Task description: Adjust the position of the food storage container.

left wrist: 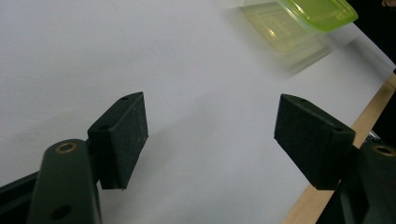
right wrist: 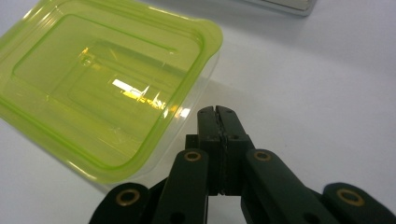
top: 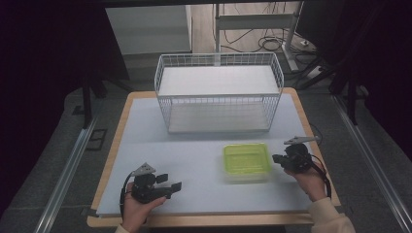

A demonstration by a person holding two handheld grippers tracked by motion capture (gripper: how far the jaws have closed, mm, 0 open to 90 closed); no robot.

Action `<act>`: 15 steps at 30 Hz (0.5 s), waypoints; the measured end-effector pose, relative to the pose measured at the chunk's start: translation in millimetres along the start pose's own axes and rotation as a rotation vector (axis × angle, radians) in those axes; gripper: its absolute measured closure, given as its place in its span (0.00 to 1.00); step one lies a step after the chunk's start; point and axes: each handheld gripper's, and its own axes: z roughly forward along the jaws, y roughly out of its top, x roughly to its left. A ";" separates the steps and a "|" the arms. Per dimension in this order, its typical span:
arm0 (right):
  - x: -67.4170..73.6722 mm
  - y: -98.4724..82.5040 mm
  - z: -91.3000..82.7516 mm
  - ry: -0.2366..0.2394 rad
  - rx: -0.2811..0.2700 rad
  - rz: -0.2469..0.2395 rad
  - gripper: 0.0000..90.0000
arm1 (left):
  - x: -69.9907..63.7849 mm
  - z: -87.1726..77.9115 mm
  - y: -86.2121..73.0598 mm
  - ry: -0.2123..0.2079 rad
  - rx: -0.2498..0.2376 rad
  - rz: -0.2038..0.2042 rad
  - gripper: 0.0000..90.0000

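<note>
High view showed a white surface (top: 194,160) with a pale wood edge, a white wire basket (top: 218,92) standing in the upper middle of the frame, and a clear plastic container (top: 246,161) with a lime-green lid lying lower right of centre, apart from the basket. The right claw (top: 275,158) sat just beside the container's right edge with its jaws pressed together and nothing between them; whether the tip touched the plastic could not be told. The left claw (top: 171,182) rested at the lower left, well apart from the container, its jaws spread wide over bare surface.

In the right gripper view the container (right wrist: 102,88) took up the upper left of the frame: a shallow rectangular box with rounded corners, see-through walls and a translucent green lid moulded with stepped rectangular panels that caught the light. The lid's rim flared out a little past the walls.

It looked empty, so it would probably be light and likely to skid on the smooth surface if nudged from one side. The thin plastic seemed fairly stiff at the rim but springy in the walls, and glossy enough to slip between pads. A likely hold would be across a short side, pads above and below the lid's rim, or squeezing two opposite walls just under that rim.

The pads (left wrist: 123,137) of the left claw were dark, matt blocks with a slightly rough face.
</note>
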 end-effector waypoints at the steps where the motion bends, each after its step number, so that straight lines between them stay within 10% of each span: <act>1: 0.0 0.0 0.0 0.000 0.000 0.000 0.99 | 0.1 0.0 0.0 0.001 0.001 -0.001 0.29; 15: 11.4 5.0 7.5 -0.063 0.026 -0.062 1.00 | 0.3 0.4 0.0 0.001 0.002 0.001 0.29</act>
